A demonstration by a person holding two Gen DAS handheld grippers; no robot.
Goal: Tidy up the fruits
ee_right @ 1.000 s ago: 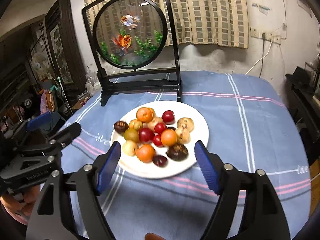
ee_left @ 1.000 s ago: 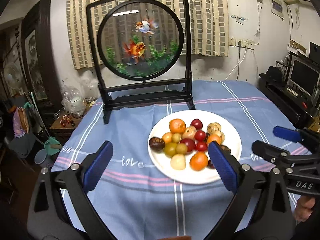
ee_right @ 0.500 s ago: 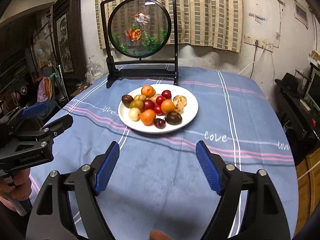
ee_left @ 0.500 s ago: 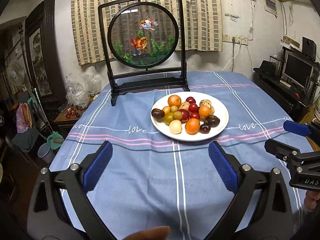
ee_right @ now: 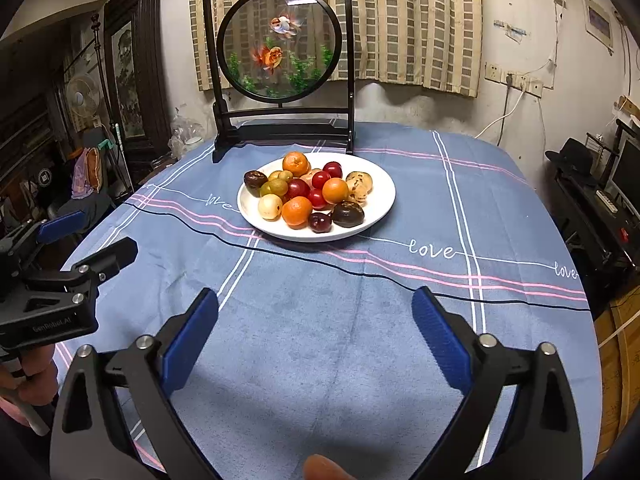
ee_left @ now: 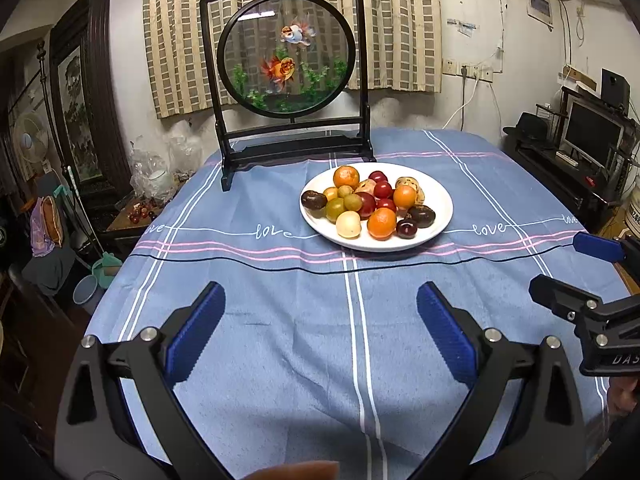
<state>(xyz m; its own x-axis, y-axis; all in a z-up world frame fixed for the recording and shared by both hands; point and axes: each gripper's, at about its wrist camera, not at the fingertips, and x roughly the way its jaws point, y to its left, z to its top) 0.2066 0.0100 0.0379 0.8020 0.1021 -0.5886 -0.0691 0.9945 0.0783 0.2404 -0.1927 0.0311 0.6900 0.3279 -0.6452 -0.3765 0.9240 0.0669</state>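
A white plate (ee_left: 440, 216) (ee_right: 380, 208) sits mid-table, piled with several small fruits: oranges (ee_left: 381, 223) (ee_right: 297, 211), red cherries (ee_left: 383, 189) (ee_right: 321, 179), green and pale yellow fruits (ee_left: 348, 224) (ee_right: 270, 206), dark plums (ee_left: 421, 216) (ee_right: 348, 214). My left gripper (ee_left: 320, 332) is open and empty, well short of the plate. My right gripper (ee_right: 316, 330) is open and empty, also near the table's front. Each gripper shows at the other view's edge: the right one (ee_left: 576, 280), the left one (ee_right: 86, 240).
A black-framed round goldfish screen (ee_left: 289, 52) (ee_right: 280, 42) stands behind the plate. The blue striped tablecloth (ee_left: 280, 300) covers the table. Cluttered furniture stands left; a monitor (ee_left: 592, 132) and desk stand right.
Both grippers have pulled back from the plate toward the table's front edge, so the plate looks smaller and farther. Both stayed open and empty.
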